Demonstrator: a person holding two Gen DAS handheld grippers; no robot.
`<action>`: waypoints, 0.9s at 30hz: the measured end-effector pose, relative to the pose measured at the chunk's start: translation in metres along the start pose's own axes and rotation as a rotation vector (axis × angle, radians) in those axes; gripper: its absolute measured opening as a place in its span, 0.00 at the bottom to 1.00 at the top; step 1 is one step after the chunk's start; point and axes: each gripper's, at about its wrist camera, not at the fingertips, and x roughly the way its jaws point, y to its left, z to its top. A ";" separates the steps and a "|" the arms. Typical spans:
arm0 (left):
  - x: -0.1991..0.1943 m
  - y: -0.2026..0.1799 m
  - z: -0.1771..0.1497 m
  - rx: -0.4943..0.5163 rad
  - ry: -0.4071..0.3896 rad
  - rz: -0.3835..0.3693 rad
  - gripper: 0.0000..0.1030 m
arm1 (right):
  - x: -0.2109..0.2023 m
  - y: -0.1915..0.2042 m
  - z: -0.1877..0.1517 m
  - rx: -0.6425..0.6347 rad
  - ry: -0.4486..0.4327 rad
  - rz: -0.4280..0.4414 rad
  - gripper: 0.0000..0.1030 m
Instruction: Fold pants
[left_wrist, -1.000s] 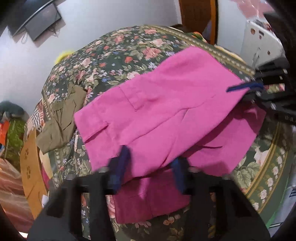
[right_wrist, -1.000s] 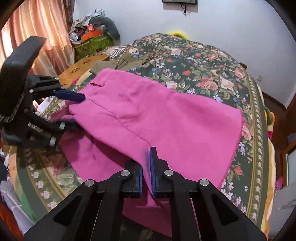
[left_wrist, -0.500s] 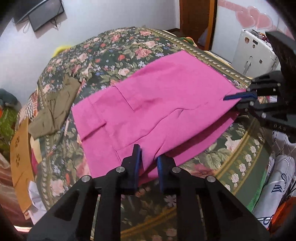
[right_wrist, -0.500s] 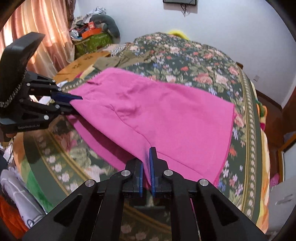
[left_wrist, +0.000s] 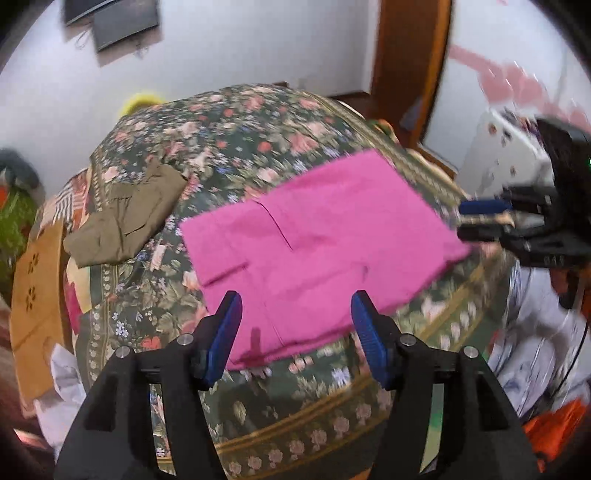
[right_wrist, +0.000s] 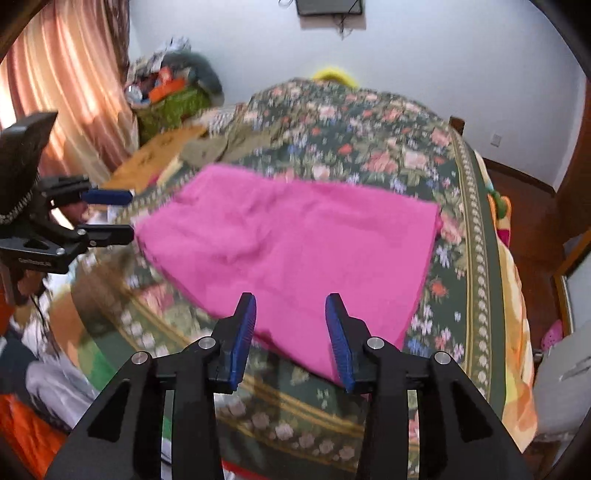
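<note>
The pink pants (left_wrist: 317, 254) lie folded flat on the floral bedspread (left_wrist: 236, 144), near its front edge; they also show in the right wrist view (right_wrist: 291, 251). My left gripper (left_wrist: 295, 317) is open and empty, just above the near edge of the pants. My right gripper (right_wrist: 290, 321) is open and empty at the pants' other near edge. Each gripper shows in the other's view, the right one (left_wrist: 476, 221) and the left one (right_wrist: 114, 214), both open beside the pants.
Olive-brown clothing (left_wrist: 125, 218) lies on the bed to the far left of the pants. A wooden board (left_wrist: 33, 299) sits at the bed's left side. Piled clothes (right_wrist: 166, 88) stand by the curtain. A white cabinet (left_wrist: 506, 147) is at right.
Both grippers held the pants' edge half a second ago; now both have opened and let go. The pants have dropped flat on the bed, and both grippers have pulled back.
</note>
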 end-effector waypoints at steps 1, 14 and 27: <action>0.002 0.003 0.003 -0.021 0.000 -0.004 0.59 | 0.001 0.000 0.004 0.020 -0.010 0.006 0.34; 0.057 0.017 -0.028 -0.131 0.085 -0.013 0.59 | 0.067 -0.009 -0.024 0.132 0.146 0.055 0.34; 0.045 0.044 -0.054 -0.230 0.086 -0.026 0.60 | 0.041 -0.053 -0.052 0.198 0.150 -0.039 0.39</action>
